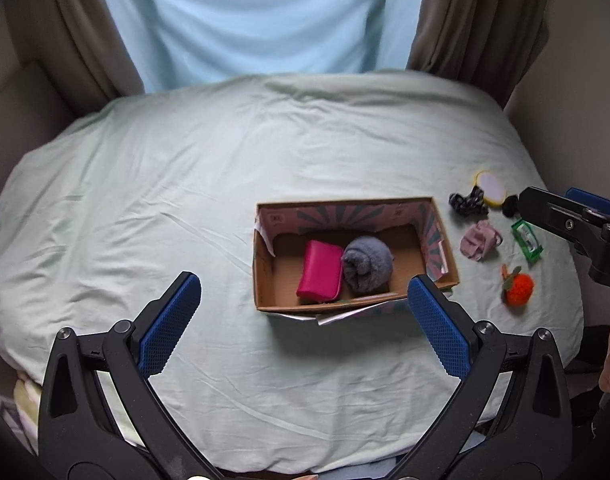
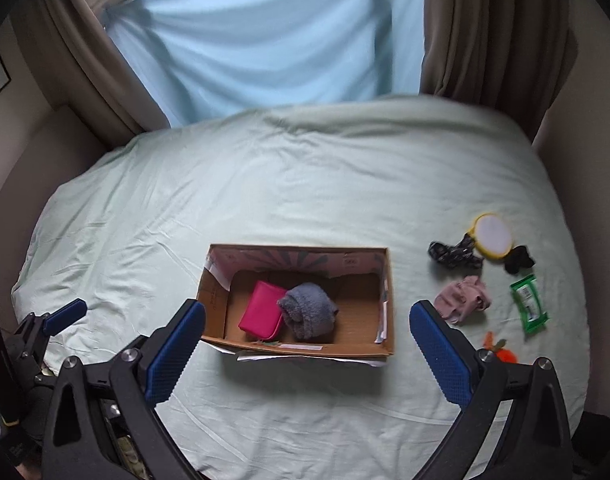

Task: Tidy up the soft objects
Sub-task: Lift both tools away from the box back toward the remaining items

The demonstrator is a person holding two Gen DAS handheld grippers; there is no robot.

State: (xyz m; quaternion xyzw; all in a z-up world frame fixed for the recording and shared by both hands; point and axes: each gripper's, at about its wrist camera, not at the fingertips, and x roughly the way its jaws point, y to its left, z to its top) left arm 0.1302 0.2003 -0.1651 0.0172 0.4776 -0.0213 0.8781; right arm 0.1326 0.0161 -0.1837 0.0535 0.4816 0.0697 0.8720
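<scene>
**Mia:** While both claws hang over the bed, which one is nearer the soft things that are not put away yet?

**Ben:** It looks like the right gripper point(image 2: 307, 344); its blue fingers are spread wide apart and hold nothing; the pink cloth point(image 2: 463, 298) lies just past its right finger, a little ahead and to the right.

**Mia:** And the left gripper point(image 1: 305, 324)?

**Ben:** Wide apart too, and holding nothing; it sits over the near edge of the cardboard box point(image 1: 265, 276); the loose things are well off to its right, on the far side of the box.

**Mia:** What is in the box now?

**Ben:** A bright pink pouch point(image 1: 320, 271) and a grey rolled towel point(image 1: 367, 264), side by side and touching; the right half of the box floor is bare.

**Mia:** What is out on the sheet?

**Ben:** The pink cloth; a black patterned scrunchie point(image 2: 455, 254); a small black lump point(image 2: 518, 259); a yellow round puff point(image 2: 493, 235); a green packet point(image 2: 528, 303); an orange knitted fruit point(image 1: 517, 289), partly hidden behind the right claw in its own view.

**Mia:** Which way does the pink cloth lie?

**Ben:** It is bunched up; it stretches a bit more from side to side than front to back, so I think the fingers should close across its short way.

**Mia:** So what comes next?

**Ben:** My guess is the right claw swings right and down onto the pink cloth, then carries it left to the bare part of the box; the cloth is floppy, so a corner could hang out and catch on the box wall.
</scene>
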